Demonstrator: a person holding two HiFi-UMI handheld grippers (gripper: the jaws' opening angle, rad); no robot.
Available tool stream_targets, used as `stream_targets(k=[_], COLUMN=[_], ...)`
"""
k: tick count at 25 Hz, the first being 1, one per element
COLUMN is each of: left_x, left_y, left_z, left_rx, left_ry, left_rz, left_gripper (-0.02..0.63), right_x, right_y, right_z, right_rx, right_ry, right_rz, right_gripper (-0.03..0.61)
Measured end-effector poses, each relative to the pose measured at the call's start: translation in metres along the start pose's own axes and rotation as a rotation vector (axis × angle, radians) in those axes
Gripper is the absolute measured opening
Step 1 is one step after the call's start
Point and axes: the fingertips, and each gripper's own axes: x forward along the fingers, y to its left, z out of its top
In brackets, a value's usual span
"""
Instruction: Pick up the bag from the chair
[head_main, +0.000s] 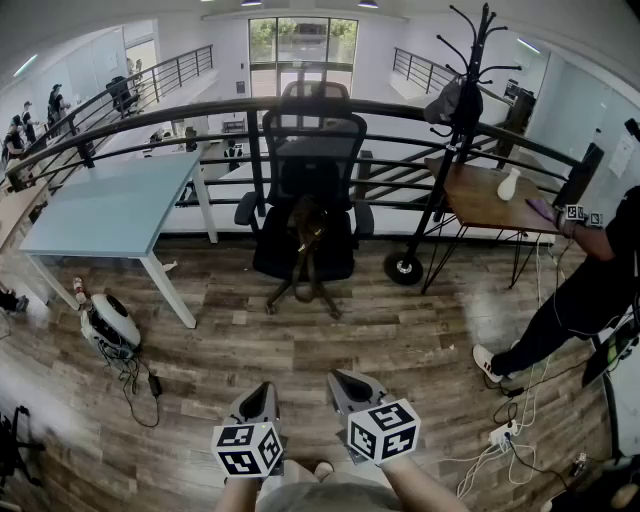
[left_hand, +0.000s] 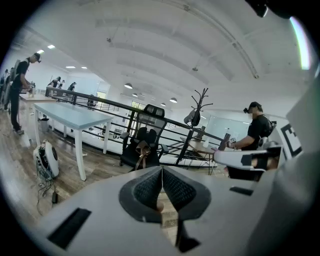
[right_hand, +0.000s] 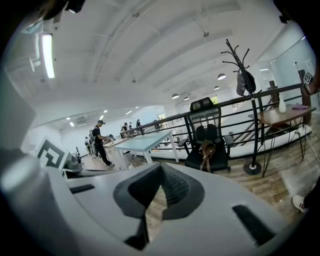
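Brown bag (head_main: 308, 232) slumps on the black chair (head_main: 314, 150), well ahead of both jaws; left gripper (left_hand: 161, 171) and right gripper (right_hand: 161, 167) are closed, empty. Best come close first, open one wide, then pinch the straps

Wood floor (head_main: 400, 335), black office chair (head_main: 312, 160), white table (head_main: 110, 210), coat stand (head_main: 404, 266)

The left gripper (head_main: 257, 398) and right gripper (head_main: 350, 386) sit side by side, near and low, both pointing far. Each has its jaws closed together, holding nothing.
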Motion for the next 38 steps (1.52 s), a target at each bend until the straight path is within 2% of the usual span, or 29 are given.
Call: stream_targets(k=[11,20,27,38], left_x=[-0.009,0.003,0.045,0.128], left_y=[-0.018,-0.02,0.004,0.054], left_z=[-0.002,-0.007,0.013,0.076], left_rx=[-0.011,-0.02,-0.023,-0.012], left_ry=[-0.021,0.005,0.015,0.027], left_rz=[0.011,0.001,-0.016,-0.049], left_gripper=[0.003,0.003,0.003,0.003], right_x=[-0.018,-0.013,0.035,0.134], right_y=[-0.002,-0.009,-0.026,-0.052], right_z=[0.002,0.0,0.012,0.066], right_rx=[-0.019,0.027,0.052,0.049], right_ry=[-0.007,0.001,0.015,-0.003], right_rz=[0.027,0.044,0.035,0.008], right_gripper=[0.0,0.0,0.0,0.0])
